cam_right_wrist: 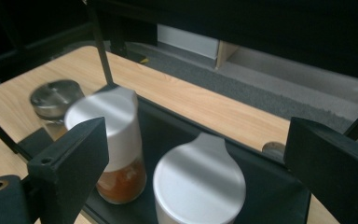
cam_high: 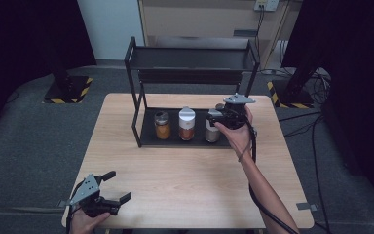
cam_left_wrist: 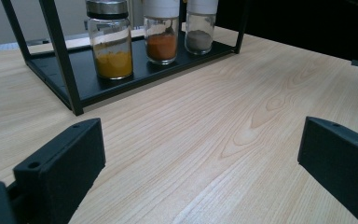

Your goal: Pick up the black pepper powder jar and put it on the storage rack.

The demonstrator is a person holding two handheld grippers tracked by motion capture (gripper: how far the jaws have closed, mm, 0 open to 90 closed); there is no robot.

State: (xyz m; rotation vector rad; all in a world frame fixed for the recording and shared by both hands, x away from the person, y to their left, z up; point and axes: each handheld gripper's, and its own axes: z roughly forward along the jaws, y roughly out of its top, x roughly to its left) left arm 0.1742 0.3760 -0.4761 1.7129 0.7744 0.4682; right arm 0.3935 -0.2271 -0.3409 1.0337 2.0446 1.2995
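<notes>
My right gripper (cam_high: 219, 117) hovers, jaws spread, above the grey-powder jar (cam_high: 212, 130) on the rack (cam_high: 148, 139), beside orange-spice jar (cam_high: 186, 124) and yellow-spice jar (cam_high: 162, 125). Left gripper (cam_high: 119, 187) spread too.

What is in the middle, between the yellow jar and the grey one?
The orange spice jar with a white cap stands between the yellow jar and the grey jar, seen in the high view.

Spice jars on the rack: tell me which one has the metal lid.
The yellow-powder jar, at the left end of the row. Its lid is silver metal; the orange-powder jar and grey-powder jar wear white caps.
</notes>
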